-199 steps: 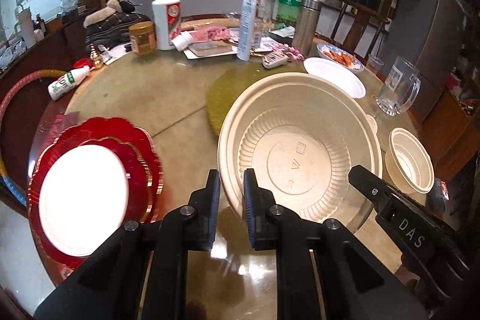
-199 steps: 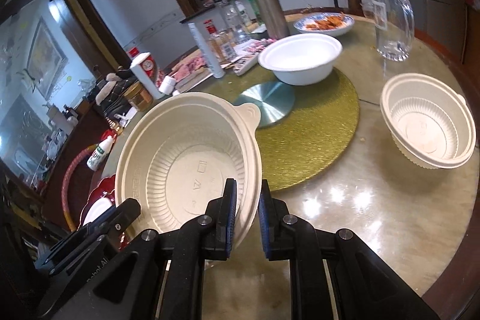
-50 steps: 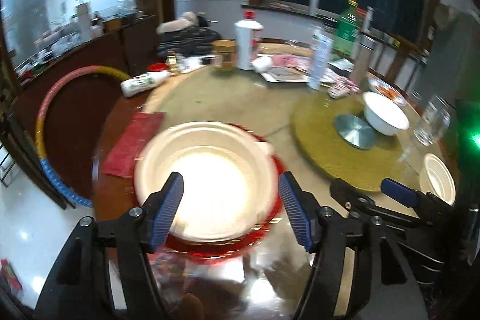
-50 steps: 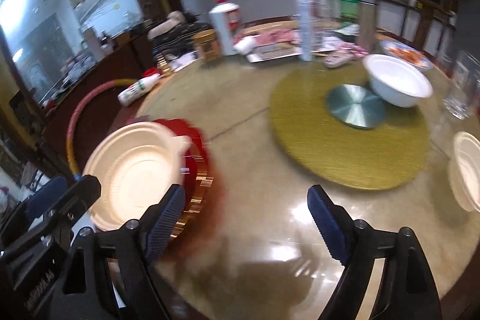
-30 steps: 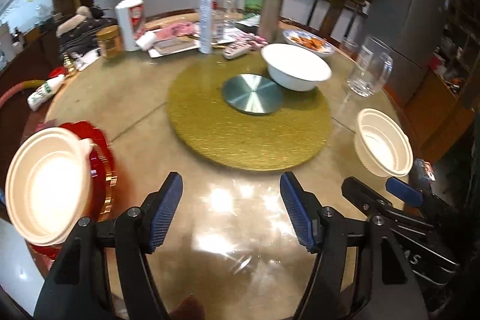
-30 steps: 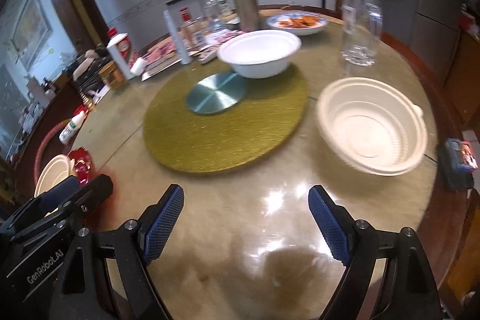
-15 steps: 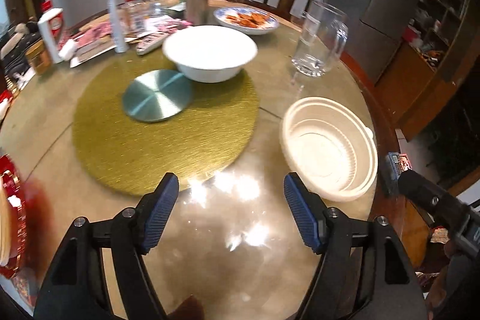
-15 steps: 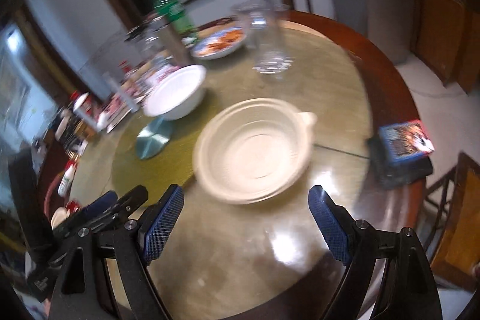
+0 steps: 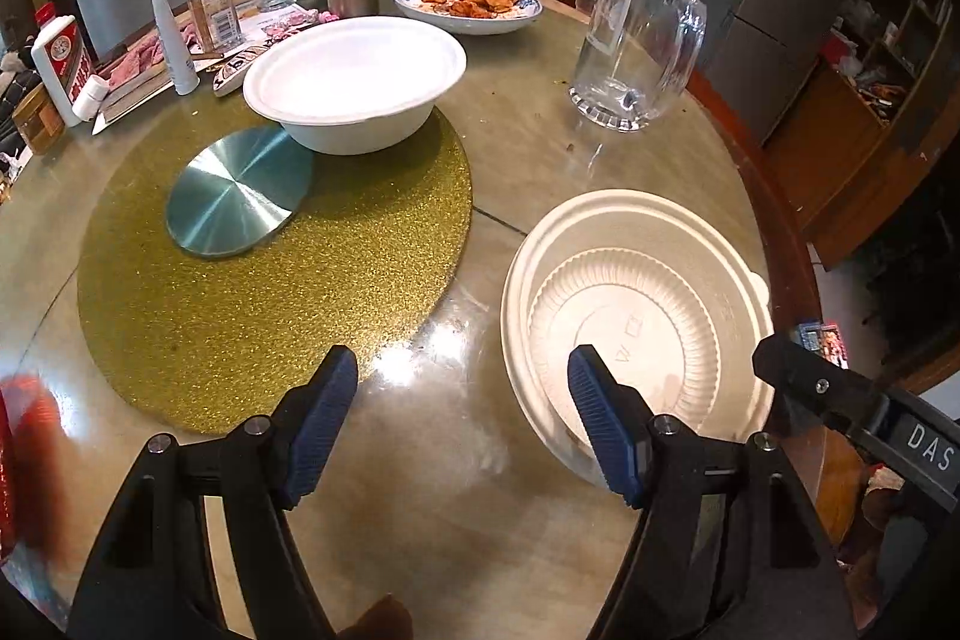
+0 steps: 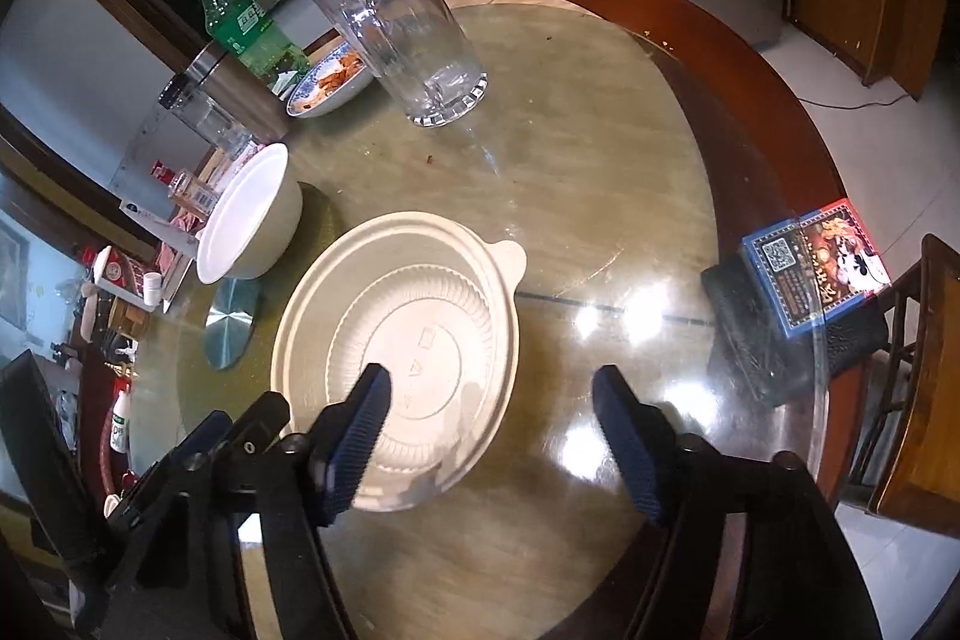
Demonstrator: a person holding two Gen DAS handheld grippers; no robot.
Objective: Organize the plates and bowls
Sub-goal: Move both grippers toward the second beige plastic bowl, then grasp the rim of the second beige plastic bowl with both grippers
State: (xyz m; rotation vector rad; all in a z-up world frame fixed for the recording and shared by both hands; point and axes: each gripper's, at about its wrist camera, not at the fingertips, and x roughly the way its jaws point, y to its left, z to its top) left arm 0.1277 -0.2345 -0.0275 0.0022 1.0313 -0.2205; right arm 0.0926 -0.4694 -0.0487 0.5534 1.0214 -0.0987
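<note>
On the right tongs [image 9: 780, 370] "DAS" shows; closing, like the wide left tongs [image 9: 462, 418], they hold nothing.

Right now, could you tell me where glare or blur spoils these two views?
Left wrist view: lamp glare on the table before the gold mat; a red smear blurs at the left edge. Right wrist view: bright reflections beside the beige bowl; fisheye bends the rim.
</note>
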